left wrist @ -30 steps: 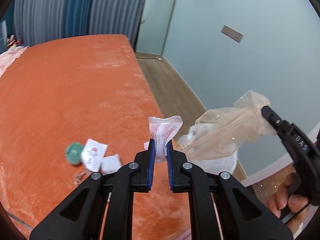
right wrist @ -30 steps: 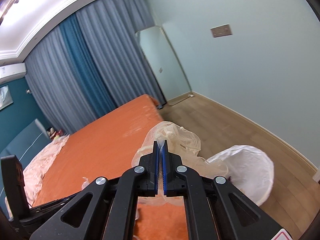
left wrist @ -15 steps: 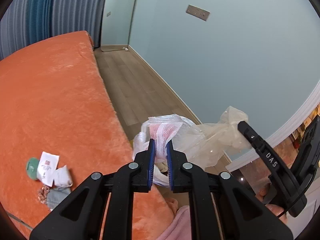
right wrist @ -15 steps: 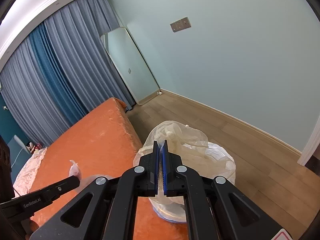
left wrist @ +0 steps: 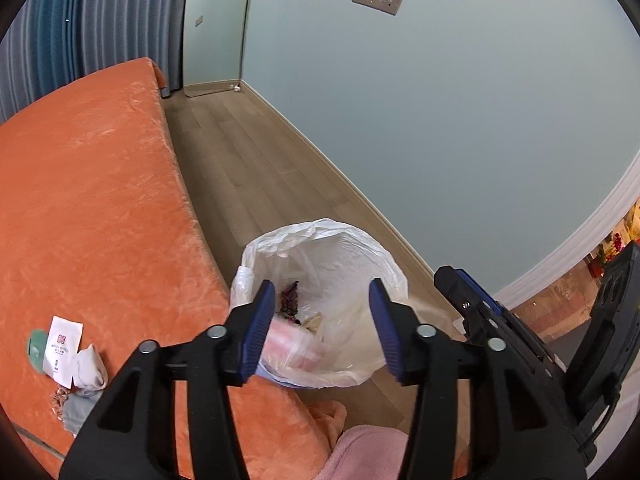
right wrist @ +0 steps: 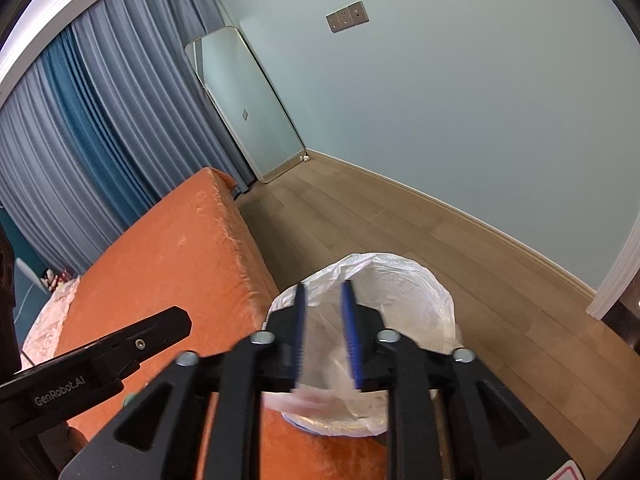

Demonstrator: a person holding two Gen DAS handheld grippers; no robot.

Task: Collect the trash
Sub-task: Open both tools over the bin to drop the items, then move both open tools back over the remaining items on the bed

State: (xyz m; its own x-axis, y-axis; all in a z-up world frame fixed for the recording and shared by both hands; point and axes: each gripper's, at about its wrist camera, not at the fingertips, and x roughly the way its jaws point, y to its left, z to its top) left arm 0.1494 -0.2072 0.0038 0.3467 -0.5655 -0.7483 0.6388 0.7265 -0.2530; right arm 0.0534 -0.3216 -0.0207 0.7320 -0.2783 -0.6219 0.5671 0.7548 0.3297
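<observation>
Both my claws, left gripper (left wrist: 322,320) and right gripper (right wrist: 325,336), have just been opening empty over the bin (left wrist: 384,252); remaining wrappers (left wrist: 64,344) lie lower left, nearer my left.

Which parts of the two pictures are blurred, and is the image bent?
Right wrist view: the right gripper and a falling scrap are motion-smeared; the room is sharp. Left wrist view: the pink packet is slightly smeared. Both views: fisheye curves the walls.
</observation>
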